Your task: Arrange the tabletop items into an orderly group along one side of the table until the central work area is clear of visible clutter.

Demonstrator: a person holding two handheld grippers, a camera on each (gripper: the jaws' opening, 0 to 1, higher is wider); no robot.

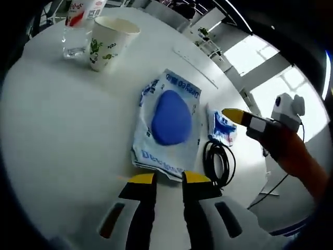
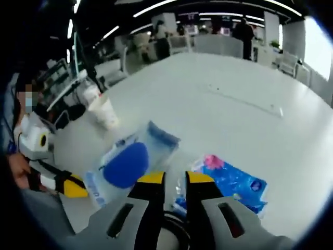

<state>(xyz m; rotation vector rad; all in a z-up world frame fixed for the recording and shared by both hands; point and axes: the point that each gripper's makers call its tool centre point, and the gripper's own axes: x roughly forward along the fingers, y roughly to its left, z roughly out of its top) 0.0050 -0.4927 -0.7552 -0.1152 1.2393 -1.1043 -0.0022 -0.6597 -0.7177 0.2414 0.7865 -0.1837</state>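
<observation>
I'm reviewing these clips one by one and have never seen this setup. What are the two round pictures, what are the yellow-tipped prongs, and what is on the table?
A person holds a pair of tongs in each hand, and a fisheye camera rides on each. The left gripper view looks along the left tongs; the right gripper view looks along the right tongs. Both look nearly shut, and I cannot tell whether they hold anything.

On the white table lie a clear bag with a blue oval item inside, a small blue-and-white packet, a coiled black cable, a paper cup and a plastic bottle. The left tongs' tips sit at the bag's edge.
</observation>
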